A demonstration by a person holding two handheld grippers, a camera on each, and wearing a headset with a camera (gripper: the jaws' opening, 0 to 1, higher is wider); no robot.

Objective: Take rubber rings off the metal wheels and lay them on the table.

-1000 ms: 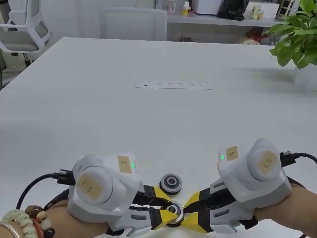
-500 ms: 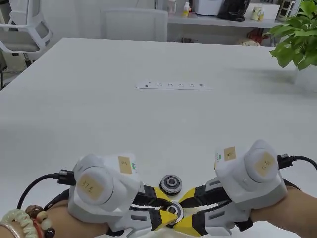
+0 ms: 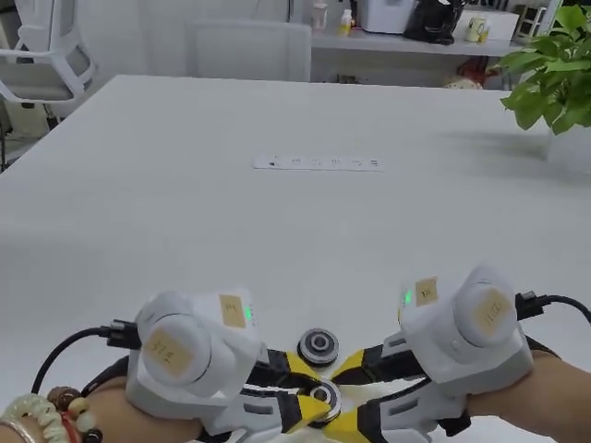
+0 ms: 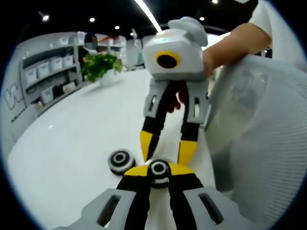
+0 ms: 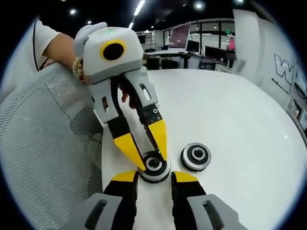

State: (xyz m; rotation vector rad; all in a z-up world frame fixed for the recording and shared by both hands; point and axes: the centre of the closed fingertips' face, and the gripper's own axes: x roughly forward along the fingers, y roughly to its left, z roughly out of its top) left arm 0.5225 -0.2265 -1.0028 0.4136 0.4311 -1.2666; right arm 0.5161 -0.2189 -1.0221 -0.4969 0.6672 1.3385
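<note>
Left gripper: jaws closed on a metal wheel, pinched between the yellow tips, low over the counter.
Right gripper: jaws parted, tips flanking the same wheel from the opposite side; contact unclear.
Second wheel: on the counter, just beside both sets of jaws.

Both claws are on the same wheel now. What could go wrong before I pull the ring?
1. The left claw grips the wheel close to the table edge; a slip could send it off the side.
2. The right claw straddles the same wheel, tips nearly touching the left's, so they may jam or clash.
3. The second wheel lies just beside; a jerk could knock it away.
</note>
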